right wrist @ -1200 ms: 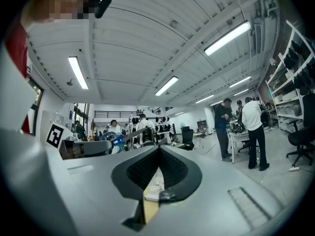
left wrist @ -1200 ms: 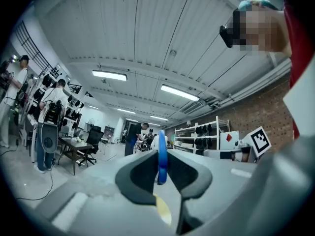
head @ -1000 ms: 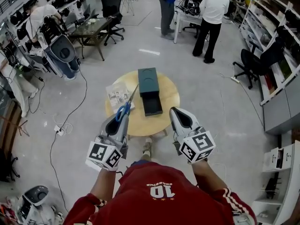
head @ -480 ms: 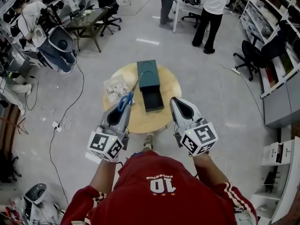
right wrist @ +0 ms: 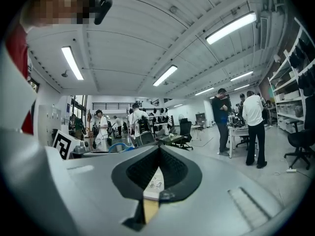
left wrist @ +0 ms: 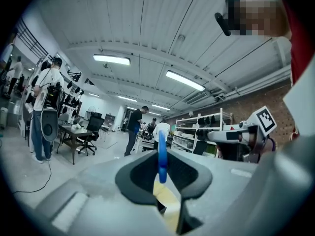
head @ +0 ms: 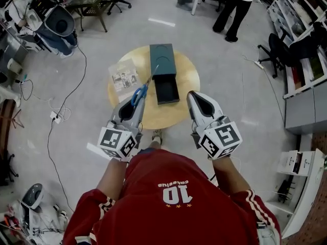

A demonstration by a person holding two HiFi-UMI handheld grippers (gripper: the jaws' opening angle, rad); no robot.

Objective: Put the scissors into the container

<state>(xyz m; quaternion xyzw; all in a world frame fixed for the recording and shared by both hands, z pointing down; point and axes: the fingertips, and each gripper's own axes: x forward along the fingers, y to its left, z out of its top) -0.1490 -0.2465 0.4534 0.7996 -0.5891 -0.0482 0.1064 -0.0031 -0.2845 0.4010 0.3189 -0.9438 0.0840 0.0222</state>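
Blue-handled scissors [head: 139, 93] stick out of my left gripper [head: 134, 102], which is shut on the handles; the blades point away toward the container. In the left gripper view a blue handle loop [left wrist: 162, 157] stands upright between the jaws. The dark teal container [head: 163, 60] lies on the round wooden table [head: 179, 114], its drawer [head: 167, 89] pulled out toward me. The blade tip reaches the container's left edge. My right gripper [head: 198, 102] hovers over the table's near right side, shut with nothing in it.
A printed leaflet [head: 124, 75] lies on the table left of the container. Cables run over the floor at left [head: 56, 117]. People stand at the far end of the room [head: 236, 4], near chairs and desks; shelving lines the right wall.
The head view has tilted, so the table sits higher in the picture. Both grippers kept their stance over the table's near edge, the scissors still held in the left one.
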